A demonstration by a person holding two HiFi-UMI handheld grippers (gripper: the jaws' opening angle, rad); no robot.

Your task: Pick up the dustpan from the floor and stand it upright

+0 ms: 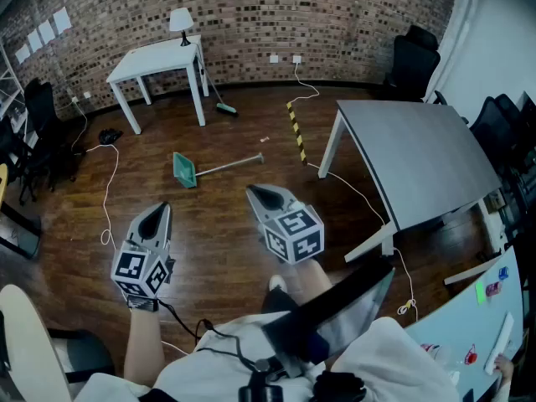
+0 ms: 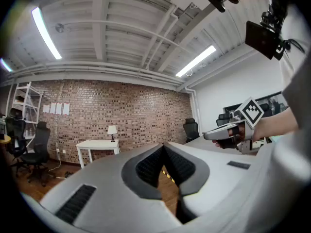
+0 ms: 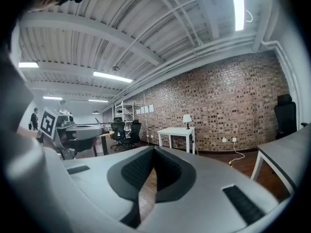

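Note:
A green dustpan (image 1: 184, 169) with a long grey handle (image 1: 230, 165) lies flat on the wooden floor, some way ahead of both grippers. My left gripper (image 1: 158, 212) is held at the lower left, jaws shut and empty. My right gripper (image 1: 255, 193) sits right of it, shut too, with nothing held. In the left gripper view the left gripper's (image 2: 164, 146) pads meet at the tip, and the right gripper (image 2: 214, 136) shows at the right. In the right gripper view the right gripper's (image 3: 153, 150) jaws are closed, and the left gripper (image 3: 92, 131) is at the left. The dustpan shows in neither gripper view.
A white table (image 1: 159, 59) with a lamp (image 1: 181, 20) stands by the brick wall. A grey table (image 1: 423, 157) fills the right. A yellow-black strip (image 1: 296, 130) and cables (image 1: 109, 193) lie on the floor. Black chairs (image 1: 38, 111) stand at the left, and one more black chair (image 1: 414, 61) at the back right.

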